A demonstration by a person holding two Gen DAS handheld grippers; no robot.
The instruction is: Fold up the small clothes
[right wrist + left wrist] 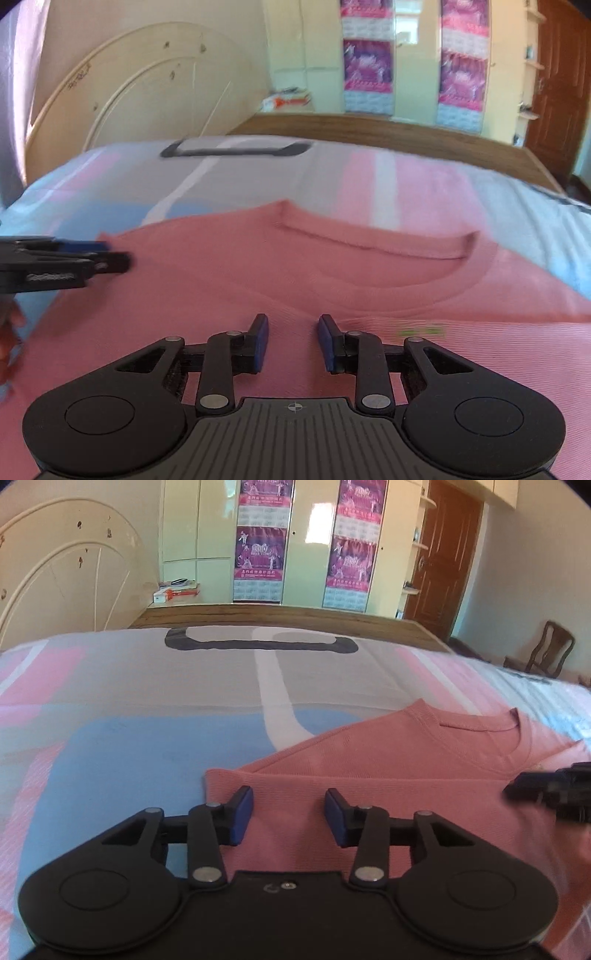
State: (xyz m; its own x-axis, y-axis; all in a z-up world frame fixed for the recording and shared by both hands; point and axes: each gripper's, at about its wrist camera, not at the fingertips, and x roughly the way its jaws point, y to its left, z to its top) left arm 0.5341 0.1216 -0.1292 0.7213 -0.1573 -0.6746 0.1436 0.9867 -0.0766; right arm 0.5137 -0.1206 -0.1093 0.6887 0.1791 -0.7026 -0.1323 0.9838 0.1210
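Left gripper point(289, 814) has its jaws spread apart with nothing between them, blue pads point(242, 814) hanging over the near left part of the pink shirt point(388, 768). Right gripper point(292, 341) is the same deal, jaws apart and holding nothing, sitting over the middle of the shirt point(295, 266) just below the collar point(373, 243). From the right cam you can see the left gripper point(107, 254) poking in from the left edge, right at the shirt's left side. From the left cam the right one point(546, 790) is a dark blur at the right edge, so can't read much off it there.

Shirt lies flat on the bed point(147, 701), collar pointing away, with a fold line running across the left side so an edge looks turned in. Bedsheet is pink, blue and grey blocks. Past it there's a wooden footboard point(288, 616), a pale wardrobe point(314, 554) with purple posters point(260, 552), a brown door point(443, 554) to the right, and a chair point(550, 651) further right.
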